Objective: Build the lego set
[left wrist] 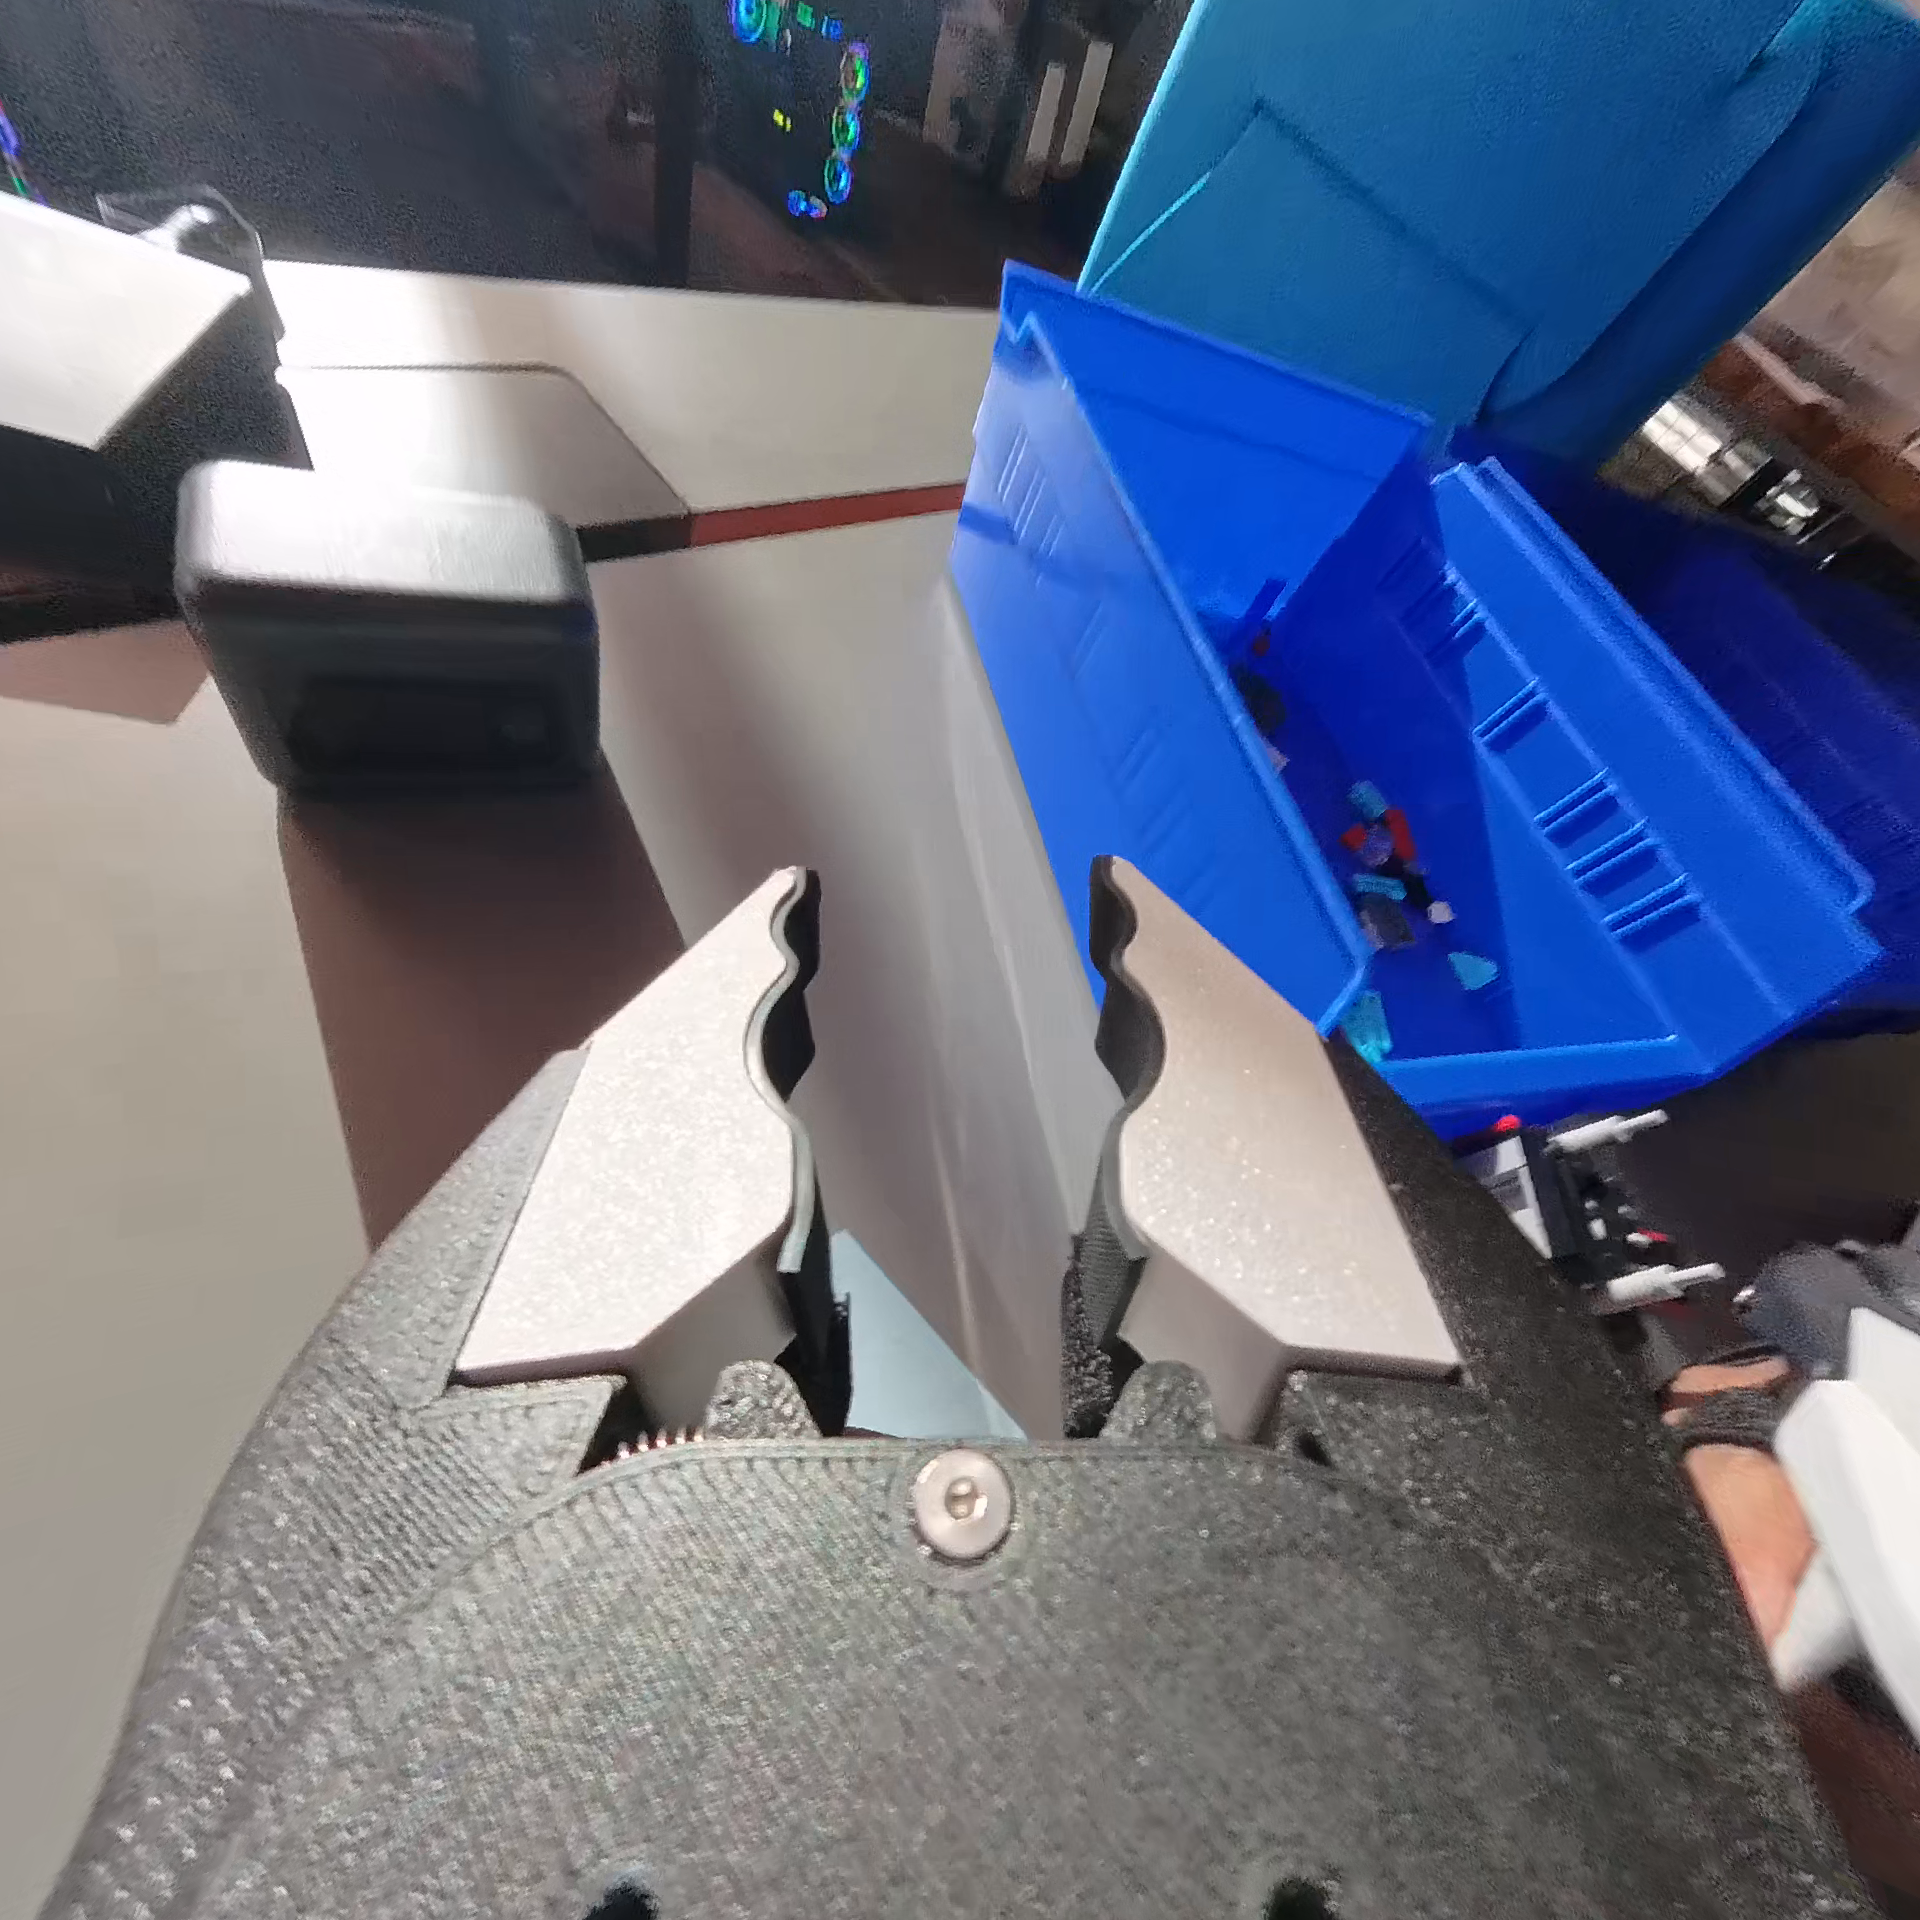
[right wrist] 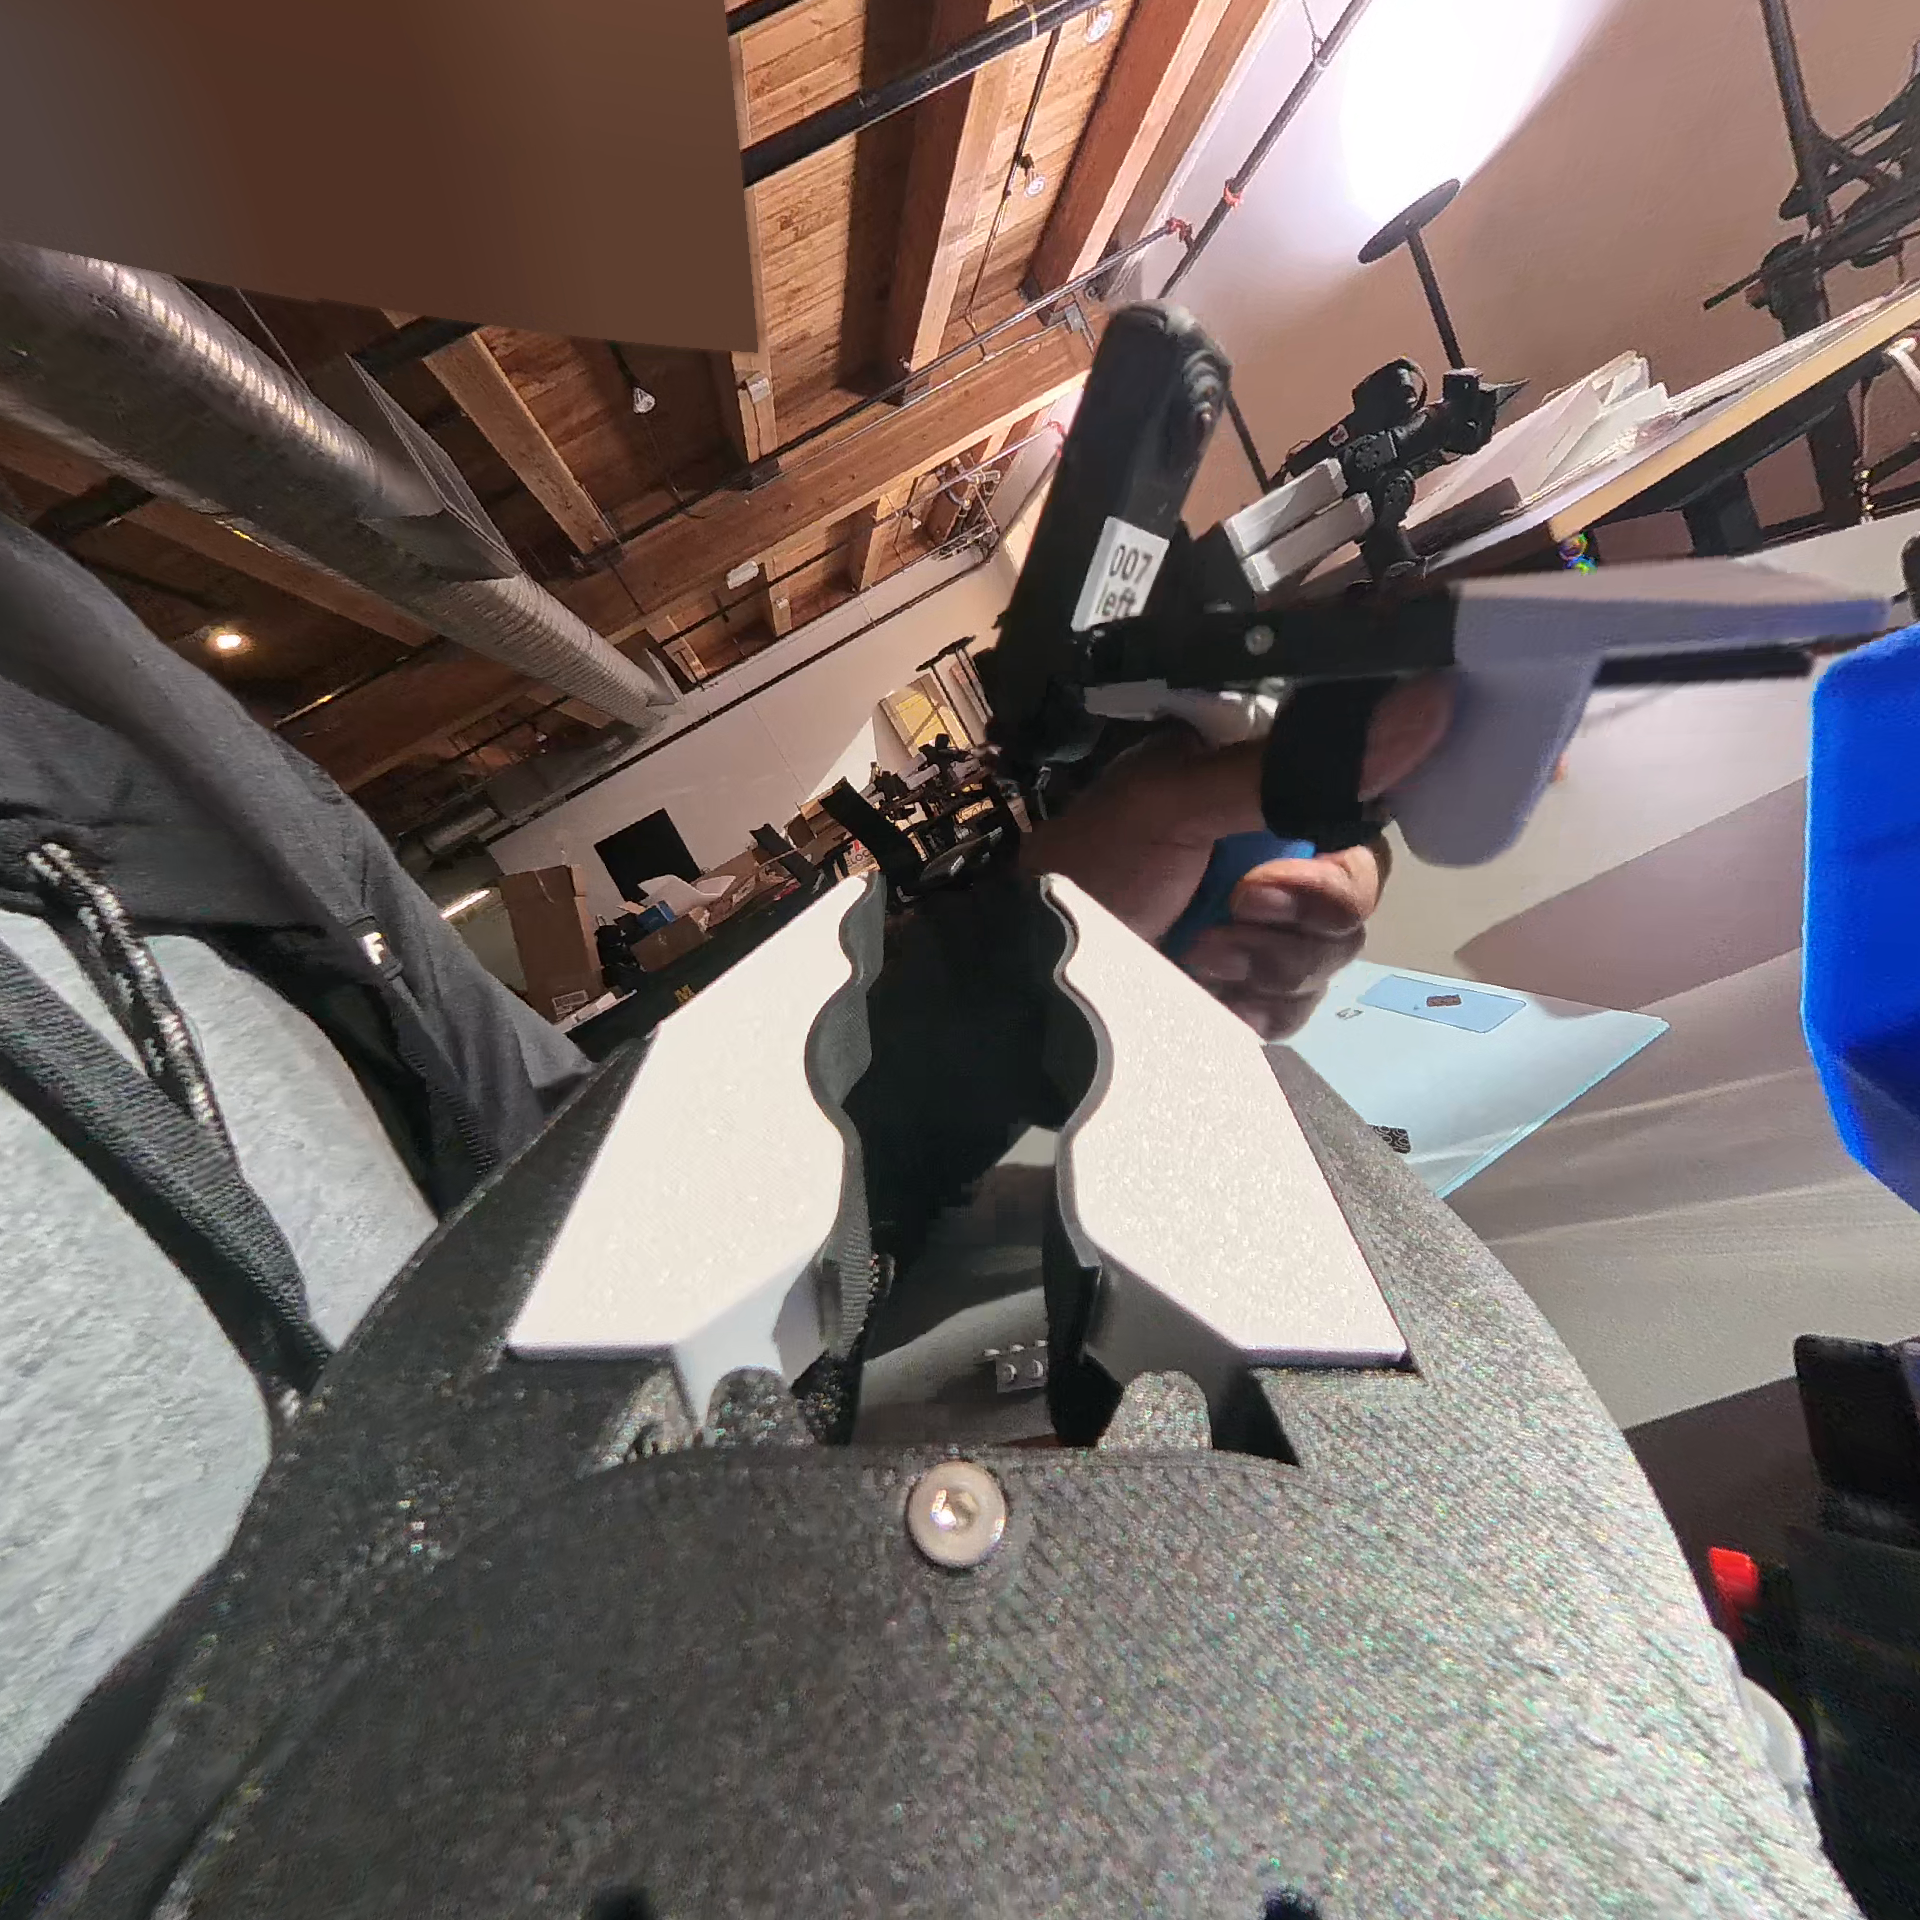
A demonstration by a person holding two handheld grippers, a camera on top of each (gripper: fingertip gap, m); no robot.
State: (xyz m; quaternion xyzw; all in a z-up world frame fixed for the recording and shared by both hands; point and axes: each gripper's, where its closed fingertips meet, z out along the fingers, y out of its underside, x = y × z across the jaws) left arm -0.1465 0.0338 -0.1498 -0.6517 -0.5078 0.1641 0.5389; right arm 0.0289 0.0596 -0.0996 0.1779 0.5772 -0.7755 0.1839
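My left tool point(left wrist: 951, 883) gapes empty, blue bin point(left wrist: 1195, 644) just right (bricks point(left wrist: 1387, 868) inside); right tool point(right wrist: 961, 888) parted, empty.

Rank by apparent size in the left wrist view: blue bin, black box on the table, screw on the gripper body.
1. blue bin
2. black box
3. screw, smallest despite being nearest the camera

Bin point(left wrist: 1122, 665) on table point(left wrist: 748, 644), right of left gripper point(left wrist: 951, 894). Loose bricks point(left wrist: 1387, 862) inside bin. Box-shaped device point(left wrist: 390, 623) on table, well left of bin.
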